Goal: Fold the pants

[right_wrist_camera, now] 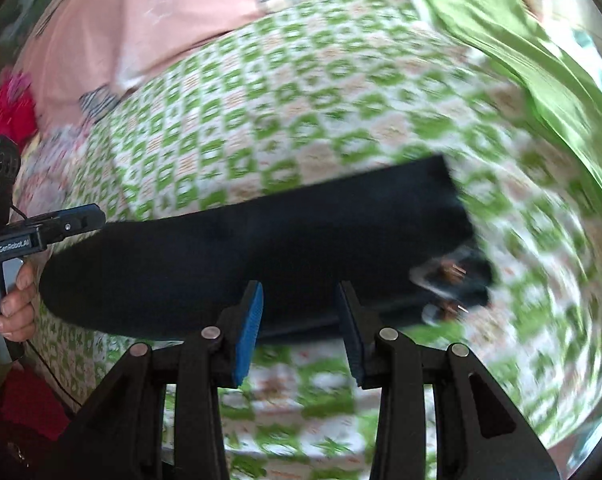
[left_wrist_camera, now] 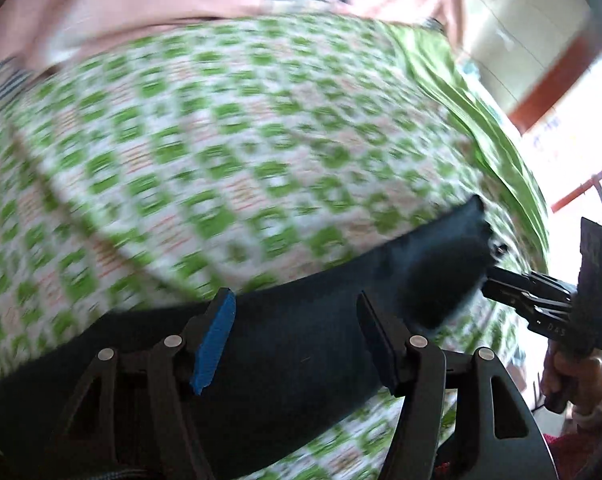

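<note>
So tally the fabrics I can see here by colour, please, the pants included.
Dark navy, the pants: 1
Green and white checked, the bedspread: 1
Plain green, the sheet: 1
Pink, the printed cloth: 1
Red, the cloth: 1
Total: 5

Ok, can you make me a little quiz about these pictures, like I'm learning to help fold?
1. True or false: the pants are bright red.
2. What are the pants lying on? A) a green-checked bedspread B) a wooden floor C) a sink
3. Fill in the word: the two fingers of the left gripper stand ___ (apart or together).

Key: 1 false, they are dark. 2 A. 3 apart.
</note>
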Demonstrator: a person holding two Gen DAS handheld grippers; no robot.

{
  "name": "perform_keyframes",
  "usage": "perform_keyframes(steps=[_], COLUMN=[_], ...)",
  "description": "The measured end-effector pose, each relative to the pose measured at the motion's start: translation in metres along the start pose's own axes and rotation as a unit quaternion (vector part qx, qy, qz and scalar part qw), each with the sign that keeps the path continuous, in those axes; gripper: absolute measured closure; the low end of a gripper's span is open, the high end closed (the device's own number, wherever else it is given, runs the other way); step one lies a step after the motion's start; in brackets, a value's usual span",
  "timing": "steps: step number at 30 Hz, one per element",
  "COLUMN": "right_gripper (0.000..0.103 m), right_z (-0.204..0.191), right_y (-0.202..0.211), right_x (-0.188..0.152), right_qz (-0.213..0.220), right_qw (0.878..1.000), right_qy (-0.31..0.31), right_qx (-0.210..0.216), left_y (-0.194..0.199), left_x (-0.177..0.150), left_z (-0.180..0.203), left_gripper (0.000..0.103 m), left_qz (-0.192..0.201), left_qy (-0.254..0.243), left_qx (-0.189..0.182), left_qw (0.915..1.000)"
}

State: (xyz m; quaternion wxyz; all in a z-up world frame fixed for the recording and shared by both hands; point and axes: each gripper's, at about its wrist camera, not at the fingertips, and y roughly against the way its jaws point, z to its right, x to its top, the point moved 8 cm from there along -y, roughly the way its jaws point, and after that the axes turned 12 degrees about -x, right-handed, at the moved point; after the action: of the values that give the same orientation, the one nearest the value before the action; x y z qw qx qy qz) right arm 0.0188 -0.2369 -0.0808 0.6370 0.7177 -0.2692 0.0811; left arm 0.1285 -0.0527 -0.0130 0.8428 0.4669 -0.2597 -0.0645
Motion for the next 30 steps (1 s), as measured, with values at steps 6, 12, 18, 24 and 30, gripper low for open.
perform_keyframes(steps=[6, 12, 18, 24, 30], right_gripper=[0.064, 0.064, 0.064, 0.095, 0.097], right_z=[0.037, 0.055, 0.062, 0.066, 0.074], right_y=[-0.002, -0.009, -0.018, -0.022, -0.006], right_x=[-0.005, -0.002, 0.004, 0.005, 0.003], right_qz=[0.004, 0.007, 0.012, 0.015, 0.028], right_qw=[0.997, 0.993, 0.990, 0.990, 0.990], right_qy=[-0.072, -0.117, -0.137, -0.137, -0.134], right_qx=[-0.003, 0.012, 0.033, 0.038, 0.045], left_y=[-0.050, -0.098, -0.137, -0.165, -0.152], left_x=[0.029, 0.041, 0.044, 0.037, 0.036], left_z=[0.053, 0.091, 0.109, 0.110, 0.131], left_gripper=[0.038, 0.038, 0.038, 0.085, 0.094], left_qz=[-0.050, -0.100, -0.146, -0.188, -0.176], left_qy=[-0.069, -0.122, -0.153, -0.167, -0.209], left_qx=[-0.035, -0.054, -0.054, -0.044, -0.049], left_qw=[0.9957, 0.9860, 0.9759, 0.9669, 0.9608])
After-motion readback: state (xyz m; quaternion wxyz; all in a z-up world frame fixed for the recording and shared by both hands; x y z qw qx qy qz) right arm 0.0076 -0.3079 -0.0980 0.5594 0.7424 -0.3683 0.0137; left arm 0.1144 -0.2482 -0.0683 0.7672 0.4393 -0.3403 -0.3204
